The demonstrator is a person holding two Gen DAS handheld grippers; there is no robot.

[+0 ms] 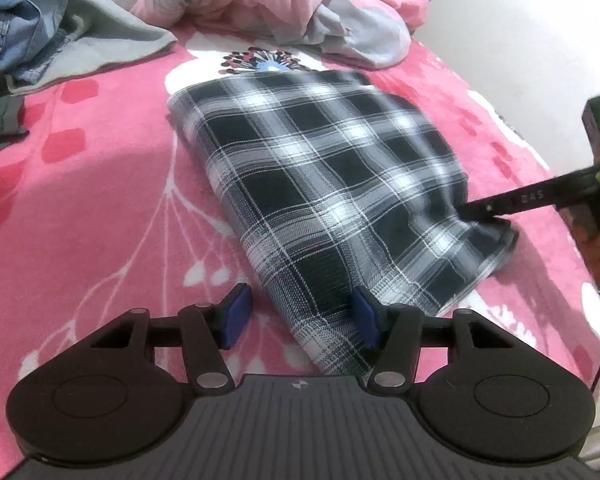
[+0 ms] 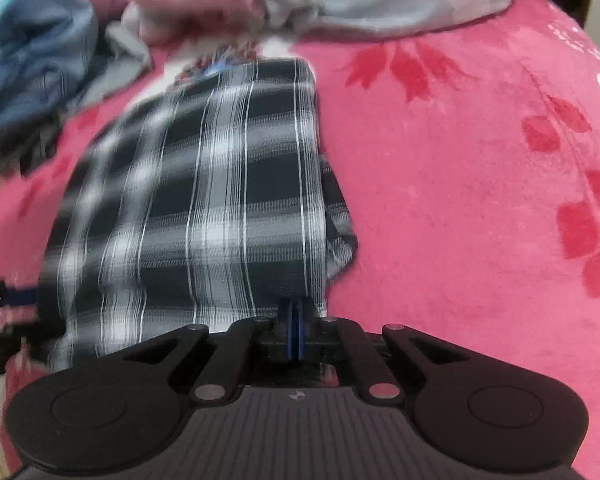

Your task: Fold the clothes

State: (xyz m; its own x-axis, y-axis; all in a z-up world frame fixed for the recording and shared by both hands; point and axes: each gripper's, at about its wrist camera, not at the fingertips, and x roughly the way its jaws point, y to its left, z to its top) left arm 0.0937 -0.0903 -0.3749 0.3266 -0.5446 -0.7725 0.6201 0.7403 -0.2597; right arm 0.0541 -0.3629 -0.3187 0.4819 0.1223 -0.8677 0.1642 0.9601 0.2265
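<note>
Black-and-white plaid garment, partly folded into a rough rectangle, lying on the pink floral blanket at the centre of the left wrist view and running from about 11 o'clock to 5 o'clock. Its near corner lies between the blue pads of the left gripper, whose jaws stand apart at roughly mid-opening; the right-hand pad appears to touch the cloth, but the pads do not pinch it. The right gripper has its pads pressed together, and in the right wrist view the plaid edge sits right at their tips, so it appears clamped on that edge, though the pinch itself is partly hidden by the pads. In the left wrist view the same tool enters from 3 o'clock and meets the garment's right border. Beyond the garment, a grey garment and blue denim lie at 10 to 11 o'clock, and a bunched pink-and-grey quilt at 12 o'clock. Risks, as judged: with only one corner gripped, a sideways pull could drag the whole stack and skew the layers; the thin edge could slip from the closed pads; the plush blanket could snag the cloth and wrinkle the fold.
</note>
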